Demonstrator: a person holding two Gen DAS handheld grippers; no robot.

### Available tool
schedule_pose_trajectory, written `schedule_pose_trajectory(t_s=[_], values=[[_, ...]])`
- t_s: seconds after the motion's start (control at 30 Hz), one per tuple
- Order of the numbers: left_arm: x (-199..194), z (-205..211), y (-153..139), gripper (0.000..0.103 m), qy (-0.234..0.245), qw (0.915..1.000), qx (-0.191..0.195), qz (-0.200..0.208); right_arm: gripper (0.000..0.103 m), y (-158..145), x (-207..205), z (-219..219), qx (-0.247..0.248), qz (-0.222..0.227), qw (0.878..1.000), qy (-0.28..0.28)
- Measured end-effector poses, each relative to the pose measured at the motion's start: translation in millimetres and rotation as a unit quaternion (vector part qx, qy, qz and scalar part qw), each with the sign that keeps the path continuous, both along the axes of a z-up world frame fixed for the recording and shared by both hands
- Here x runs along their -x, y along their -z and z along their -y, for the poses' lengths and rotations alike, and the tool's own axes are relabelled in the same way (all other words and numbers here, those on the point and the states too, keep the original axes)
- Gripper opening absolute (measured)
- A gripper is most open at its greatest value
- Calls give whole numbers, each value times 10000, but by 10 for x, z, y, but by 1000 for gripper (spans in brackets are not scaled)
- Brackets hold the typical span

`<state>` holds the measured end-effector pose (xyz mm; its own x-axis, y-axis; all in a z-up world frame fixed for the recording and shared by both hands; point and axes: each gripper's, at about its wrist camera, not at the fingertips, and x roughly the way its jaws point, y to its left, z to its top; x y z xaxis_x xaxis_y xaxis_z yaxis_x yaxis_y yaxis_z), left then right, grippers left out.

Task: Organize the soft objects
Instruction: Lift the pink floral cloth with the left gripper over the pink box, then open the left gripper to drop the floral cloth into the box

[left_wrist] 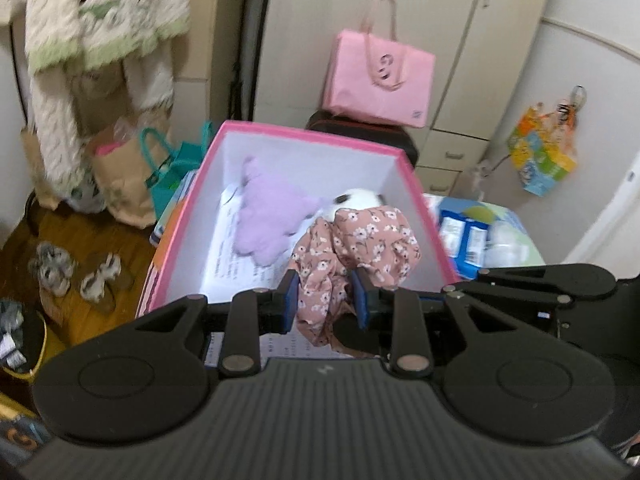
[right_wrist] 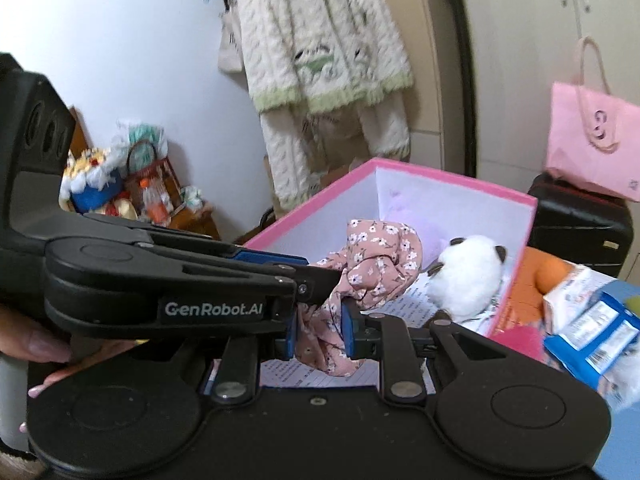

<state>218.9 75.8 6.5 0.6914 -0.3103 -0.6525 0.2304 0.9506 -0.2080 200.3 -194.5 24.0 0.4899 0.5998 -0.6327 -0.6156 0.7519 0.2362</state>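
Note:
A pink floral cloth [left_wrist: 360,240] hangs bunched over the open pink box [left_wrist: 312,136], held from two sides. My left gripper [left_wrist: 325,296] is shut on its lower folds. In the right wrist view my right gripper [right_wrist: 320,330] is shut on the same floral cloth [right_wrist: 376,264], and the left gripper [right_wrist: 320,276] comes in from the left and pinches it just above. Inside the box lie a purple plush [left_wrist: 268,216] and a white panda plush [right_wrist: 468,276] on printed paper. The cloth partly hides the panda plush [left_wrist: 360,198] in the left wrist view.
A pink tote bag [left_wrist: 380,76] sits on a black suitcase [right_wrist: 580,224] behind the box. A cream sweater [left_wrist: 100,12] hangs at the left above paper bags [left_wrist: 120,176] and slippers [left_wrist: 72,272]. Blue packets [left_wrist: 468,236] lie right of the box. A hand [right_wrist: 48,344] holds the left gripper.

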Motion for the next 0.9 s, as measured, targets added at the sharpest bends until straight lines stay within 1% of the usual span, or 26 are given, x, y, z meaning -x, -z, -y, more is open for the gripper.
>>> schedule_pose_trajectory(t_s=[0.1, 0.13, 0.17, 0.2, 0.27, 0.3, 0.33, 0.4, 0.5, 0.57, 0.73, 0.8, 0.9], values=[[-143, -61, 140, 26, -142, 9998, 30, -156, 27, 103, -129, -109, 208, -72, 9997, -131], [-178, -69, 179, 29, -190, 9997, -21, -182, 28, 128, -169, -141, 280, -92, 9994, -162], [-208, -59, 212, 34, -239, 9995, -152, -160, 28, 159, -201, -174, 399, -93, 9990, -168], [-215, -46, 232, 35, -287, 9991, -293, -111, 33, 186, -222, -205, 581, -75, 9982, -155], [-181, -23, 228, 43, -353, 9981, -509, 56, 38, 215, -215, -250, 1004, -26, 9949, -32], [-150, -18, 212, 45, -335, 9977, -579, 146, 38, 218, -190, -265, 1165, 0, 9932, 19], [-123, -21, 189, 48, -300, 9976, -598, 202, 39, 206, -167, -270, 1215, 27, 9926, 35], [-90, -42, 145, 52, -233, 9979, -553, 232, 49, 160, -96, -252, 1238, 37, 9923, -11], [4, -73, 62, 56, -160, 9979, -566, 284, 56, 38, 54, -209, 1313, 247, 9910, 17], [109, -68, -16, 60, -51, 9973, -639, 372, 60, -59, 146, -140, 1320, 360, 9906, 50], [412, -8, -254, 65, 303, 9947, -759, 617, 64, -323, 433, 63, 1268, 651, 9897, 133], [548, 49, -353, 68, 447, 9926, -822, 773, 70, -438, 556, 207, 1153, 758, 9903, 151], [759, 145, -484, 73, 655, 9892, -829, 1020, 72, -576, 749, 510, 850, 904, 9920, 234]])
